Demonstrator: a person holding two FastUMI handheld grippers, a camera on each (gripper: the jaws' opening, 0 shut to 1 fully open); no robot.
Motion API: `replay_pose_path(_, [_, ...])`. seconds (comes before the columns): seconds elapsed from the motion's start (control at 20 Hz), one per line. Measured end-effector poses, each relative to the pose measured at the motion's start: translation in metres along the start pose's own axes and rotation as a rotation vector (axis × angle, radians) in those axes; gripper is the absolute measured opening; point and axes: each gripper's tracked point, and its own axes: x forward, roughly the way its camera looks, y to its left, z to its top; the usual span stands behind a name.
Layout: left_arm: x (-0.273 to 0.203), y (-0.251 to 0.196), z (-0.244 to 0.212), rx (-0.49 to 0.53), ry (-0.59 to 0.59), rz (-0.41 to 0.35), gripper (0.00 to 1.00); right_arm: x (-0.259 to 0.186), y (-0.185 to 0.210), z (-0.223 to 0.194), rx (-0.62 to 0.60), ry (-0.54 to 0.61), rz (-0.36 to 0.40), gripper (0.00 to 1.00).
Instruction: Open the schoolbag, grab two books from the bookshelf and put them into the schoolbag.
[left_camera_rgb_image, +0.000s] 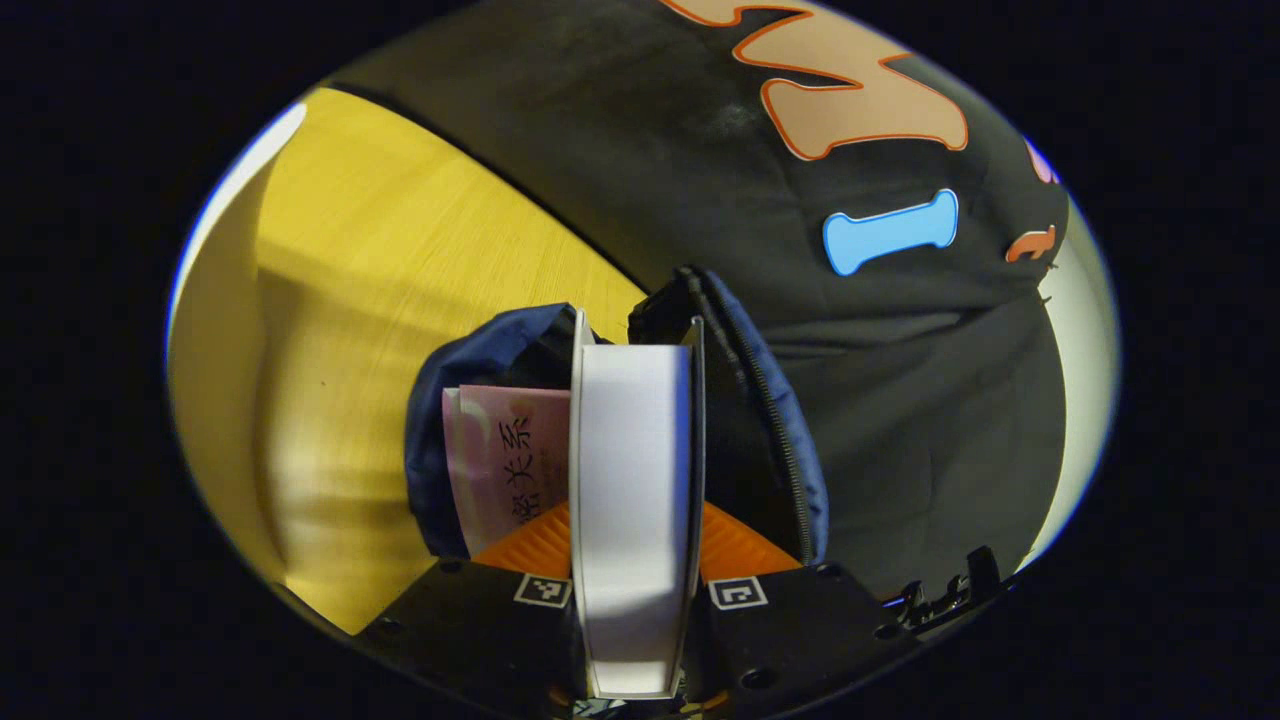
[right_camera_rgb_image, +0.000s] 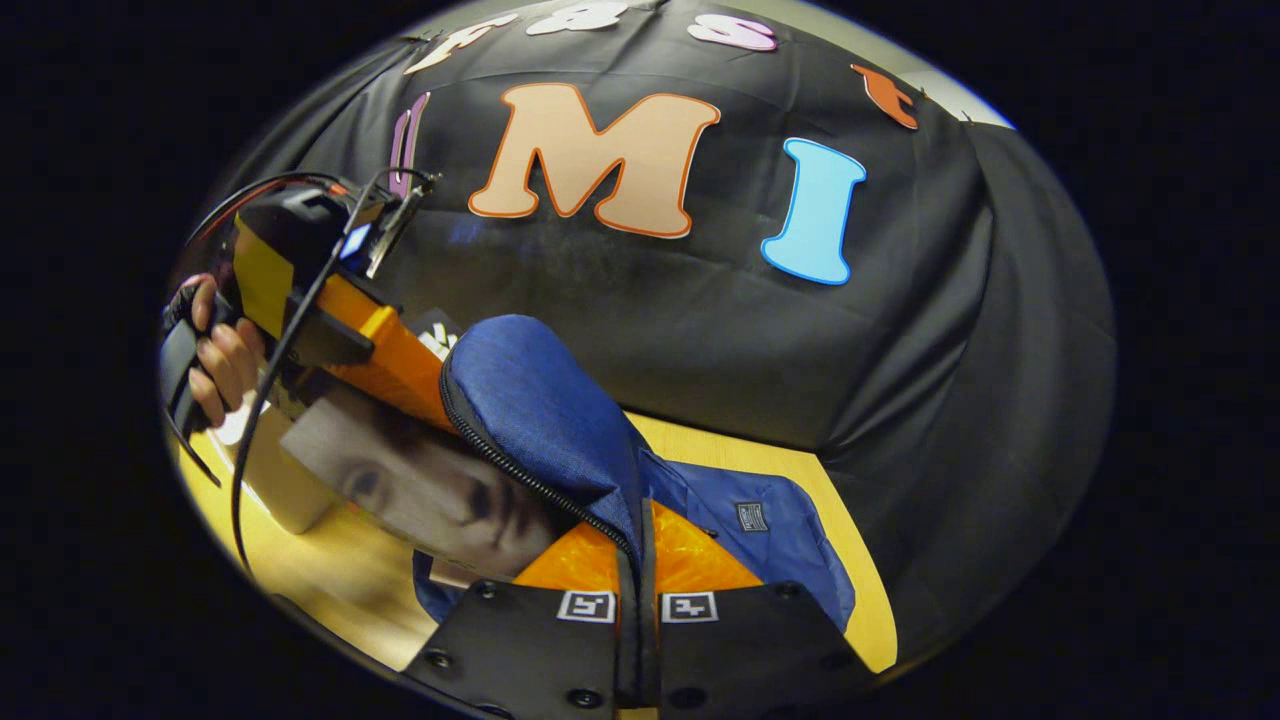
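Left gripper view looks straight along a white book (left_camera_rgb_image: 632, 500) clamped edge-on between the two fingers of the left gripper (left_camera_rgb_image: 634, 565), one finger pressing each cover. The book's far end reaches into the open mouth of the blue schoolbag (left_camera_rgb_image: 790, 440), whose zip runs down the right-hand lip. Just left of the held book, a pink book (left_camera_rgb_image: 500, 450) already stands inside the bag; its lower part is cut off by the finger in front of it, and only part of its cover print can be seen. How deep the white book sits in the bag cannot be told from this angle. The bag rests on a yellow table (left_camera_rgb_image: 400, 280), with the black cloth wall behind it.

Right gripper view has the right gripper (right_camera_rgb_image: 637, 560) closed tight on the zipped edge of the schoolbag's flap (right_camera_rgb_image: 540, 420), both fingers pinching the fabric and holding it raised. Beyond the flap, to the left, the left gripper (right_camera_rgb_image: 330, 330) comes in at a slant, held by a hand (right_camera_rgb_image: 222, 362) at the frame's edge; its fingertips are hidden behind the flap. The cover of the book it carries shows a greyish picture, blurred, partly hidden by the flap. A pale block behind it is too cut off to identify.
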Motion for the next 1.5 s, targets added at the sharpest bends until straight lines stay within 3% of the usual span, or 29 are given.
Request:
replay_pose_path(0.45, [0.033, 0.012, -0.015, -0.016, 0.016, -0.087, 0.35, 0.002, -0.001, 0.002, 0.028, -0.005, -0.001, 0.03])
replay_pose_path(0.75, [0.037, 0.019, -0.021, -0.028, 0.015, -0.137, 0.35, 0.006, 0.007, -0.001, -0.017, -0.004, 0.010, 0.03])
replay_pose_path(0.95, [0.040, 0.025, -0.021, -0.098, 0.017, -0.146, 0.36, 0.006, 0.008, -0.004, -0.003, 0.005, 0.016, 0.04])
replay_pose_path(1.15, [0.049, 0.040, -0.023, -0.108, 0.031, -0.066, 0.57, 0.008, 0.013, -0.009, -0.029, 0.017, 0.026, 0.04])
replay_pose_path(1.25, [0.039, 0.043, -0.025, -0.030, 0.016, -0.003, 0.62, 0.006, 0.012, -0.010, -0.027, 0.017, 0.023, 0.04])
replay_pose_path(1.4, [0.017, 0.046, -0.018, 0.123, -0.004, 0.121, 0.96, 0.007, 0.008, -0.011, 0.020, 0.024, 0.026, 0.04])
replay_pose_path(1.5, [0.002, 0.062, -0.016, 0.235, -0.014, 0.231, 0.97, 0.008, 0.008, -0.014, 0.059, 0.037, 0.040, 0.10])
